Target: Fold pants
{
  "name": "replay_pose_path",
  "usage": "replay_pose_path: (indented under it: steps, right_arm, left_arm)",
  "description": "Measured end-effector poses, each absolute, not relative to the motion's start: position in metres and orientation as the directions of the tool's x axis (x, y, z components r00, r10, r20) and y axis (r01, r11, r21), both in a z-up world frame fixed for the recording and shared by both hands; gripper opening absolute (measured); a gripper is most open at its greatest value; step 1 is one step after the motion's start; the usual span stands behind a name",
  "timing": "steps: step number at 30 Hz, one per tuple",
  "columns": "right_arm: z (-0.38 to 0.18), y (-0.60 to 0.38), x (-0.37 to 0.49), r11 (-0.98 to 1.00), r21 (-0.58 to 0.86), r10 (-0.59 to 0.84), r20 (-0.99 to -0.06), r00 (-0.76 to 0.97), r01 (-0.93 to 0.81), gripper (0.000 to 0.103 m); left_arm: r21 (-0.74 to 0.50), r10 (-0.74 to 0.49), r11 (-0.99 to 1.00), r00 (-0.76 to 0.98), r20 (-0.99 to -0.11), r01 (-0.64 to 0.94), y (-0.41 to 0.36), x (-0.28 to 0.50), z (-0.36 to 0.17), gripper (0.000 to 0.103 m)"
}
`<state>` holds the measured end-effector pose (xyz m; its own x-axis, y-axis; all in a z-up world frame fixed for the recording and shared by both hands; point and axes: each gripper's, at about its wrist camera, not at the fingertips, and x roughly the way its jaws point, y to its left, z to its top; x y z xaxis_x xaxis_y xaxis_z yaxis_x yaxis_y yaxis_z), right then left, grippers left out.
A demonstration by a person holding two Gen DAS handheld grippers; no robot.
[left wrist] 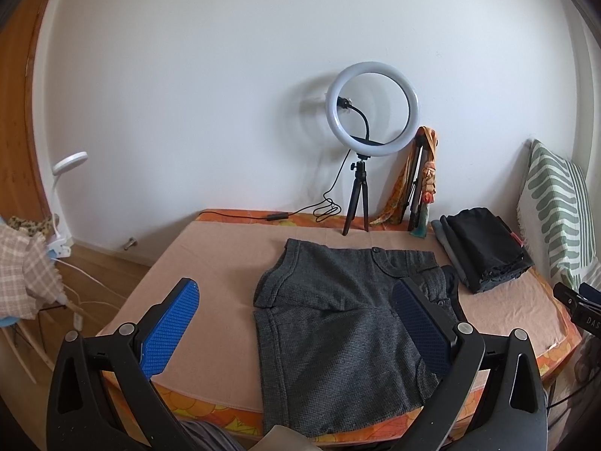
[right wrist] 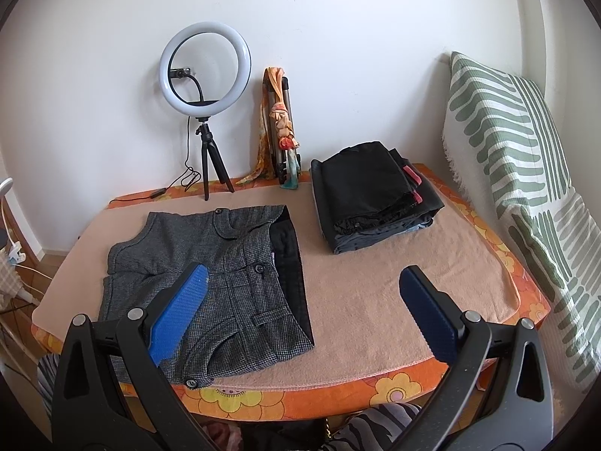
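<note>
Two grippers up front, left gripper [left wrist: 296,323] and right gripper [right wrist: 304,308] both spread wide and empty, one pair of grey shorts [right wrist: 210,274] flat on the peach blanket [right wrist: 394,263], one stack of folded dark clothes [right wrist: 372,195] behind, one ring light [right wrist: 205,68] by the wall.

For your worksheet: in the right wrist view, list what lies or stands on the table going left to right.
Grey pants → ring light on its tripod → orange scarf → stack of folded dark clothes.
</note>
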<state>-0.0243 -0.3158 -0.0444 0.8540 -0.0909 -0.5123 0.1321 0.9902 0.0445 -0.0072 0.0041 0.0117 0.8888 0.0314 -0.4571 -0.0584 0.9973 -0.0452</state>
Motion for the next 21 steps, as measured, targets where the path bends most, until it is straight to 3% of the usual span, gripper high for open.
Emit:
replay_pose_path:
  steps: [21]
  right_arm:
    - [-0.0439,-0.3149,-0.0236,0.99,0.047,-0.09,-0.513,0.853,0.132,0.103]
  left_arm:
    - [-0.043,0.021,0.998,0.89,-0.456,-0.045,0.0048,-0.0069,0.0108,0.102]
